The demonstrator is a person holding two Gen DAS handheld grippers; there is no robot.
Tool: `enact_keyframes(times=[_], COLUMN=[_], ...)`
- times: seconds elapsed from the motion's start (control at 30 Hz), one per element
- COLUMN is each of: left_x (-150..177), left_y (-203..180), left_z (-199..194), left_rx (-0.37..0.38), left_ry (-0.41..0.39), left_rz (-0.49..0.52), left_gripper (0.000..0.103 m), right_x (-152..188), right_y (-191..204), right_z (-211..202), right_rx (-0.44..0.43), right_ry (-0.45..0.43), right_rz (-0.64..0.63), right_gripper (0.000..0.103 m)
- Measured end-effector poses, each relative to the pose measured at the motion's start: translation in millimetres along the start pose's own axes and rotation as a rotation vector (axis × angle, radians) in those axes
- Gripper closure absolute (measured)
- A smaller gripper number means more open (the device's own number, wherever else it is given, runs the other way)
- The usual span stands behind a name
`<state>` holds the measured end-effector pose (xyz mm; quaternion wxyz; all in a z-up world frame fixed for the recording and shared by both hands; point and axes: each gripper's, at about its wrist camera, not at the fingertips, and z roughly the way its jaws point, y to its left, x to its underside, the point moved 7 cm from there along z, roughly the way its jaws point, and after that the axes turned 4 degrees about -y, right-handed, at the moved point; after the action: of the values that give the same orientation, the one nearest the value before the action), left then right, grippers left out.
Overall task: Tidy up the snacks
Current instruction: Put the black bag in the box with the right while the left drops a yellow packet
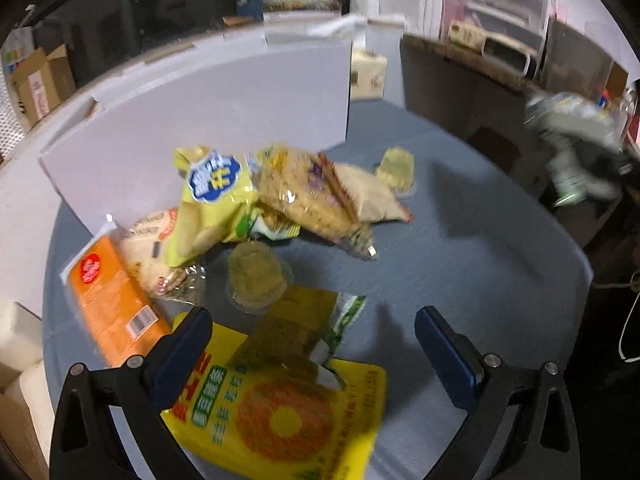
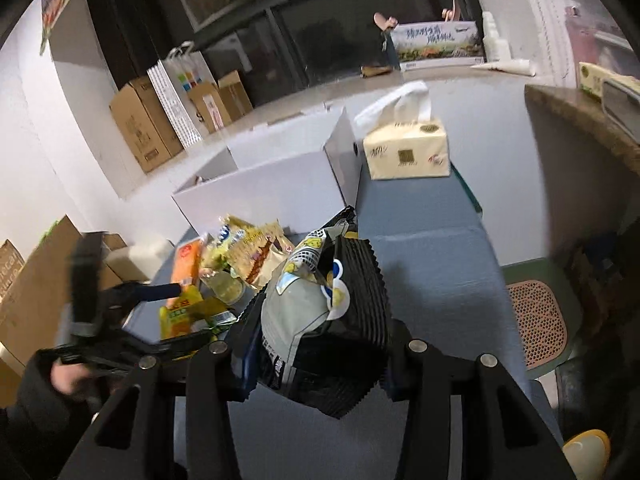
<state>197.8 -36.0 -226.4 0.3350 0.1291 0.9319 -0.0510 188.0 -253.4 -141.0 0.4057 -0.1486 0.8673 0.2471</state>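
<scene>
1. Now the right gripper [image 2: 316,364] is clenched on a crinkly black-and-grey snack bag [image 2: 324,320], held above the blue-grey tabletop [image 2: 432,264].
2. Left gripper [image 1: 316,344]: fingers spread, released, over a flat yellow packet [image 1: 280,420] at 6 o'clock.
3. Snack pile: orange box [image 1: 116,300] at 9 o'clock, clear jelly cup [image 1: 256,276] centre, yellow chip bag [image 1: 212,200] toward 11.
4. White open carton [image 2: 276,184] at 12 o'clock behind the pile.
</scene>
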Motion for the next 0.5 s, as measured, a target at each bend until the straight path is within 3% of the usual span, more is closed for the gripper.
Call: enact_keyframes(times=[0.1, 0.13, 0.17, 0.2, 0.23, 0.27, 0.4, 0.5], left_x=[1.9, 2.0, 2.2, 2.6, 3.2, 3.2, -0.3, -11.1], left_y=[2.3, 2.0, 2.3, 5.7, 6.7, 6.8, 6.5, 12.6], left_z=[8.5, 8.7, 9.3, 11.5, 10.7, 7.5, -24.7, -63.1], left_rx=[0.008, 0.021, 0.028, 0.03, 0.043, 0.056, 0.077, 0.09], left_ry=[0.015, 0.011, 0.012, 0.025, 0.022, 0.012, -0.075, -0.187], left_rz=[0.025, 0.034, 0.039, 0.02, -0.002, -0.015, -0.049, -0.109], left_gripper=[0.002, 0.015, 0.046, 0.057, 0.061, 0.065, 0.066, 0.066], right_x=[0.7, 1.3, 1.2, 1.4, 2.1, 2.3, 2.7, -3.5], right_y=[-3.3, -3.7, -3.4, -3.8, -3.1, -0.9, 5.5, 11.3], right_z=[-10.0, -11.0, -9.1, -8.5, -7.5, -4.5, -0.1, 1.6], right_rx=[0.004, 0.002, 0.0, 0.002, 0.003, 0.001, -0.014, -0.029], right_ry=[-0.007, -0.007, -0.003, 0.0, 0.003, 0.007, 0.009, -0.003], right_rz=[0.007, 0.01, 0.01, 0.011, 0.01, 0.007, -0.004, -0.01], right_gripper=[0.053, 0.053, 0.053, 0.053, 0.053, 0.053, 0.053, 0.053])
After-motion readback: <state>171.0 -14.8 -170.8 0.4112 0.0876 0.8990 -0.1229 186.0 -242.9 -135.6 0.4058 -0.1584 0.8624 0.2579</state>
